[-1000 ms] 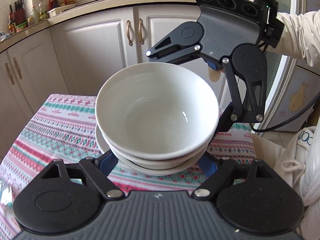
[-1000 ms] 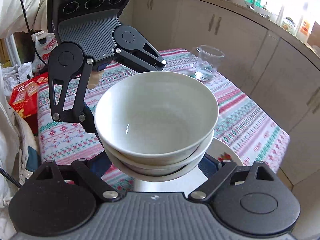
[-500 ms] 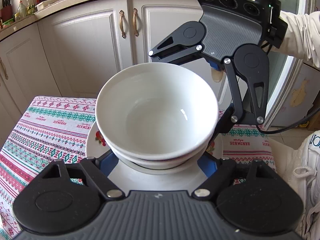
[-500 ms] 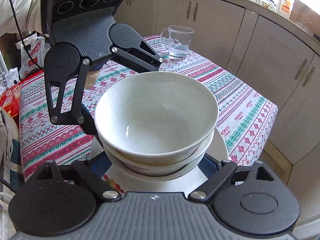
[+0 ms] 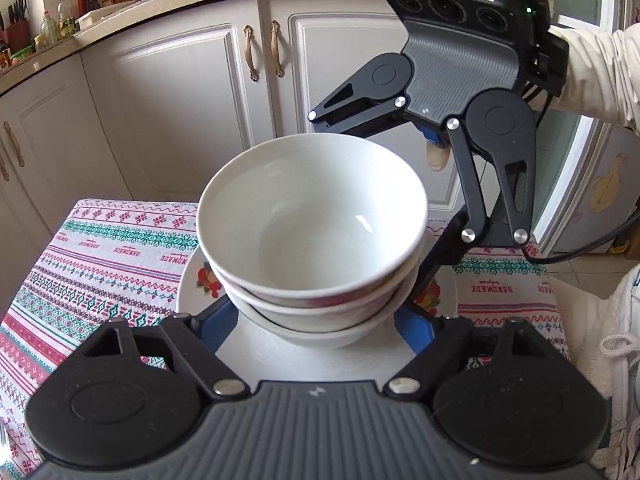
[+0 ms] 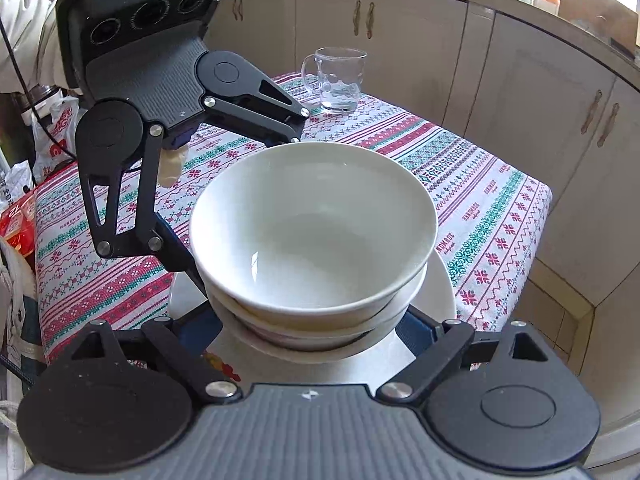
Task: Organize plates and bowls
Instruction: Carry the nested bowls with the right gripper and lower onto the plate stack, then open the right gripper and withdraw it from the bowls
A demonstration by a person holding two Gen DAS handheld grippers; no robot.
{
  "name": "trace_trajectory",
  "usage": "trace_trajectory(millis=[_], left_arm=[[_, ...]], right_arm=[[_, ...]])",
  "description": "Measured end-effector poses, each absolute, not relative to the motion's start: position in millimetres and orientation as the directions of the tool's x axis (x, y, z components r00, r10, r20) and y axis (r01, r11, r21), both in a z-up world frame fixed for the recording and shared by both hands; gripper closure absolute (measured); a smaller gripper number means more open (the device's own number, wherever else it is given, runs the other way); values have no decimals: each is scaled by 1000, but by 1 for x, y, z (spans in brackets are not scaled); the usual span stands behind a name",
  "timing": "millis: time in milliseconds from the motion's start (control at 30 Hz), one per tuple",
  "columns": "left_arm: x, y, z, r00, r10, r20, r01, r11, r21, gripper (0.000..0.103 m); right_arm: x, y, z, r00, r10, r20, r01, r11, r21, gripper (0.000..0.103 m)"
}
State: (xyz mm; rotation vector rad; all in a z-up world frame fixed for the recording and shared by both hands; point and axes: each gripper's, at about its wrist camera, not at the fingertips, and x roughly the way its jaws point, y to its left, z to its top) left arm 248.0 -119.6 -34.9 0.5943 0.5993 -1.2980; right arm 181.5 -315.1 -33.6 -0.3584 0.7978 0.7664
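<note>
A stack of white bowls (image 5: 312,236) sits between both grippers, above a white plate with a fruit print (image 5: 196,284) on the patterned tablecloth. My left gripper (image 5: 316,328) is shut on the lowest bowl of the stack from one side. My right gripper (image 6: 316,332) is shut on the same stack (image 6: 312,232) from the opposite side. The plate (image 6: 440,288) lies right under the stack; whether the stack touches it is hidden. Each gripper shows in the other's view, across the bowls.
A glass mug (image 6: 340,80) stands at the table's far corner in the right wrist view. White cabinets (image 5: 224,92) stand close behind the table. The tablecloth's edge (image 6: 536,216) drops off beside the plate. Bags lie on the floor (image 6: 28,208).
Both grippers have carried the bowl stack across the table and lowered it over the fruit-print plate, which has come into view under it.
</note>
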Motion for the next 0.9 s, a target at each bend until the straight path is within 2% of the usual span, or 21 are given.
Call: trace_trajectory(millis=[133, 200, 467, 667, 767, 900], left_arm=[[244, -114, -32, 200, -703, -683, 973, 222, 57, 10], [236, -109, -29, 247, -711, -659, 964, 252, 91, 3], [185, -86, -15, 497, -678, -542, 861, 464, 209, 1], [144, -69, 4, 625, -601, -498, 735, 668, 117, 1], [127, -64, 11, 672, -522, -526, 643, 763, 65, 1], [106, -60, 18, 739, -402, -541, 508, 859, 55, 1]], right_arm=[[177, -313, -33, 472, 473, -744, -720, 694, -15, 3], [174, -312, -33, 482, 466, -743, -705, 709, -13, 2], [137, -304, -14, 590, 382, -711, -583, 811, -48, 0], [100, -285, -2, 668, 231, -707, -403, 912, -83, 0], [84, -279, 2, 694, 157, -703, -282, 957, -64, 0], [64, -274, 2, 712, 28, -702, -88, 995, -50, 0]])
